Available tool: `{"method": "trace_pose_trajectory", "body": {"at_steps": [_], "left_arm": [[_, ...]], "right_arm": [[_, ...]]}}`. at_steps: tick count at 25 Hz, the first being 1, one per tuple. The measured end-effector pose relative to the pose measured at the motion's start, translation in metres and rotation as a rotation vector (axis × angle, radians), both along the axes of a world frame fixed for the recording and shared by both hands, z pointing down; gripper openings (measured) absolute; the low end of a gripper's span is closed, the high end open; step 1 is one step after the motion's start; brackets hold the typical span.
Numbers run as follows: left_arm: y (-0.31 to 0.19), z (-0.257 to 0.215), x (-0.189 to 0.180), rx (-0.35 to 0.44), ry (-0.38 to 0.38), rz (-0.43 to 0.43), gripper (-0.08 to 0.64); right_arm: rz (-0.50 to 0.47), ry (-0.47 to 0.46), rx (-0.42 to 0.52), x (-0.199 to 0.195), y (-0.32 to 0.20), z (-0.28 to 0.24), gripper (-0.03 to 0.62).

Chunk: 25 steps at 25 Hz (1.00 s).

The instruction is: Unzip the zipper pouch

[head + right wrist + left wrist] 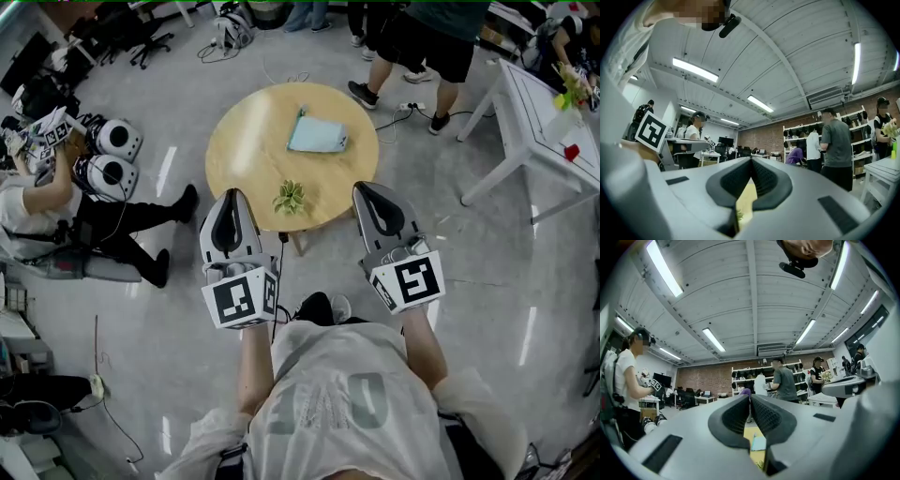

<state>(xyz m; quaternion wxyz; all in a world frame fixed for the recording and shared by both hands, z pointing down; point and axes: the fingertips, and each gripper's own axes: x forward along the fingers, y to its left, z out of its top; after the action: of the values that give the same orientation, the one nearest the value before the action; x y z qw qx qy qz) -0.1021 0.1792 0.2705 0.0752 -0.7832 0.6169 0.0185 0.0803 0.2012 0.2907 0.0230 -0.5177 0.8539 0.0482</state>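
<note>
A light blue zipper pouch (316, 134) lies flat on the far half of a round wooden table (244, 141). Through the jaw gap of the left gripper view the pouch (758, 443) shows as a small patch. My left gripper (231, 195) hangs over the table's near left edge, shut and empty, its tips (750, 397) touching. Over the near right edge my right gripper (361, 187) is held level, also shut with nothing in it, jaws meeting at the tip (751, 160). Both grippers are well short of the pouch.
A small potted plant (289, 197) stands at the table's near edge between the grippers. A person (422, 37) stands beyond the table. Another person (37, 206) sits on the floor at left. A white table (534, 112) is at right, and cables (412, 111) lie on the floor.
</note>
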Motion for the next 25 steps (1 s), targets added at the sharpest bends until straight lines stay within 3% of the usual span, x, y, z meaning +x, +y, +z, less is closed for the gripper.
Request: {"method": "trace_pose_trajectory", "body": {"at_steps": [6, 12, 25], "left_arm": [[0.001, 0.004, 0.001, -0.026, 0.007, -0.004, 0.037], [-0.025, 0.015, 0.006, -0.048, 0.027, -0.002, 0.037], [-0.167, 0.023, -0.023, -0.062, 0.126, -0.008, 0.037]], "right_arm": [[-0.026, -0.010, -0.061, 0.002, 0.002, 0.019, 0.029], [-0.051, 0.049, -0.086, -0.001, -0.023, 0.037, 0.029], [-0.053, 0.122, -0.066, -0.019, -0.169, 0.029, 0.031]]}}
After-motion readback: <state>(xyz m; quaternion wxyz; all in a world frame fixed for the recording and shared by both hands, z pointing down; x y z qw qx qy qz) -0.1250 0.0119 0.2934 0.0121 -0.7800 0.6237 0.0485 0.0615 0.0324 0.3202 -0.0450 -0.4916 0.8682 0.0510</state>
